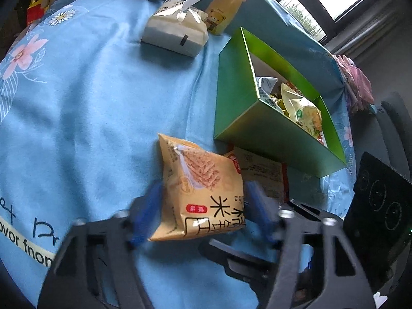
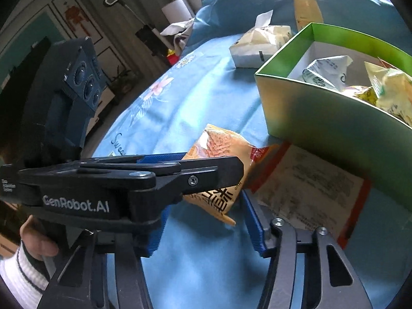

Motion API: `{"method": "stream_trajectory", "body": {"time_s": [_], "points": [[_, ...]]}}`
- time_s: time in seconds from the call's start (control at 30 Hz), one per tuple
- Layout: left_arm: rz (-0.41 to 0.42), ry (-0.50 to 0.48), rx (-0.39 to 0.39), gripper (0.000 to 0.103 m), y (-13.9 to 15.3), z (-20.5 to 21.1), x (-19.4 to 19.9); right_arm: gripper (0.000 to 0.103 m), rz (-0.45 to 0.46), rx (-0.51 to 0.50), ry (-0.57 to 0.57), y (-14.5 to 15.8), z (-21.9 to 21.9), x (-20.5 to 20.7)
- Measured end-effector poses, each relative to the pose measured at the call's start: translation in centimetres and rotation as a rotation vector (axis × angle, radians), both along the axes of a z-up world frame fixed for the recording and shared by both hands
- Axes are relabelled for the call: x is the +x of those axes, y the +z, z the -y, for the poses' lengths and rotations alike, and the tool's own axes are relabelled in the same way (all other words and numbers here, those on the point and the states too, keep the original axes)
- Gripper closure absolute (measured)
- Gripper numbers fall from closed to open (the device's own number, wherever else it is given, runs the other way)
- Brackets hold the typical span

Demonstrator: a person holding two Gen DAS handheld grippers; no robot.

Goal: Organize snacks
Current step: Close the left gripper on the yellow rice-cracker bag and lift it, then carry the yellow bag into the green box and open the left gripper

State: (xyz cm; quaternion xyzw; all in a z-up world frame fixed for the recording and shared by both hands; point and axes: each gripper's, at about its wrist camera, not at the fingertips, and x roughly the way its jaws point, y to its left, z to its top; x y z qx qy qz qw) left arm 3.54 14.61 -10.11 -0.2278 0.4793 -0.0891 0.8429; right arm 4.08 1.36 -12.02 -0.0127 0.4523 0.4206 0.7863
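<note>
An orange rice-cracker snack bag (image 1: 200,193) stands between the blue pads of my left gripper (image 1: 203,206), which is closing around it on the blue cloth; the pads look blurred and touch its sides. It also shows in the right wrist view (image 2: 219,154), partly behind the left gripper's arm. A flat red-edged packet (image 1: 262,172) lies beside it, against the green box (image 1: 257,126) that holds several snack bags. My right gripper (image 2: 206,231) is open and empty, low over the cloth next to the red-edged packet (image 2: 309,193).
A white paper bag (image 1: 175,31) and a yellow bear bottle (image 1: 224,10) stand at the back of the blue flowered cloth (image 1: 77,103). The green box (image 2: 322,118) sits right of the middle. The table edge drops off at the right.
</note>
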Motion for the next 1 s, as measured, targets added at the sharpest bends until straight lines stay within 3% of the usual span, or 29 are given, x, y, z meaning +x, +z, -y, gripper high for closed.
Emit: {"method": "stream_trajectory", "body": {"time_s": [0.13,0.23,0.67,1.0], "points": [[0.005,0.011,0.0,0.052,-0.1,-0.3,-0.2,0.059,0.008,-0.018,-0.004,-0.2,-0.2,0.5],[0.014,0.021,0.009,0.053,0.1,-0.4,-0.6,0.065,0.01,-0.017,-0.01,-0.2,0.0,0.5],[0.109,-0.02,0.072,0.053,4.1,2.4,-2.5,0.066,0.077,0.014,-0.018,3.0,2.3,-1.7],[0.179,-0.087,0.105,0.052,7.3,6.5,-1.3,0.066,0.142,0.048,-0.076,6.3,5.9,-1.8]]}}
